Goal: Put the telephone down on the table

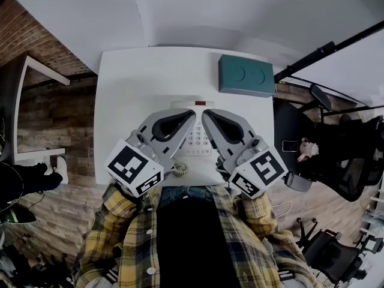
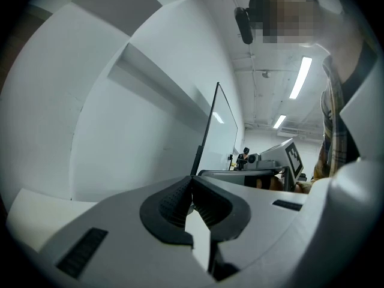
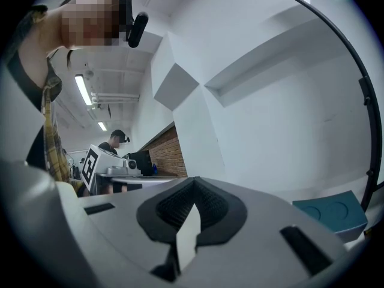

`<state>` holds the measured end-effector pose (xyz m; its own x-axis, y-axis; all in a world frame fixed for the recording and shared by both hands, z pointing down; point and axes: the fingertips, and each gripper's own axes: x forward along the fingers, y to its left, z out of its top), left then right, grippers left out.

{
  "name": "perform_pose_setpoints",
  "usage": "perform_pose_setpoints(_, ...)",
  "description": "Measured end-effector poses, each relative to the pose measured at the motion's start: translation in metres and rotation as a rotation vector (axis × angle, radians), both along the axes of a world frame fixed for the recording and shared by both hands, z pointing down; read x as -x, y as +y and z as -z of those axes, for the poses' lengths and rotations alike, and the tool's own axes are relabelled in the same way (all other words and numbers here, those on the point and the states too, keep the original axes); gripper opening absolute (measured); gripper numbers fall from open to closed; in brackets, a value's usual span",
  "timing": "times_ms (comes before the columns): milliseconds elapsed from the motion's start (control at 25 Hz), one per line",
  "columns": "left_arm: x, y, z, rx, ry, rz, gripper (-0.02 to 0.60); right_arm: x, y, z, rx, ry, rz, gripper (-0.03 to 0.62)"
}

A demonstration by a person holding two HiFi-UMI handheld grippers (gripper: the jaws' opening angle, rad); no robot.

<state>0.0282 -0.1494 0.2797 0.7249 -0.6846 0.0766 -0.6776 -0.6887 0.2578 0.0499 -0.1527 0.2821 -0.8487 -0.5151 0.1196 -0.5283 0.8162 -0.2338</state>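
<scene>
Resting on the bench, telephone looked light, rigid, slick, best gripped mid-handset; left tool and right tool were closed, empty.

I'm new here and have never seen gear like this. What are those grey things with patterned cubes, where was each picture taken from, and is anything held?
Hand tools, not a robot: a person holds one in each hand, each ending in a two-jaw claw; the cubes are part of them. The head view looks down from the person's head. The gripper views ride on the tools and look along their jaws. The left claw and right claw are shut and empty. Beneath them a white telephone lies on the table, keypad showing between them; a teal box sits farther back.
</scene>
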Motion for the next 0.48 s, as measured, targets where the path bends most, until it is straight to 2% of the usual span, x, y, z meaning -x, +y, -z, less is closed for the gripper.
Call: perform_pose_setpoints(480, 0.0062, -0.0009, 0.0016, -0.007, -0.001, 0.012, 0.017, 0.0006, 0.0018, -0.0039, 0.011, 0.005, 0.004, 0.023)
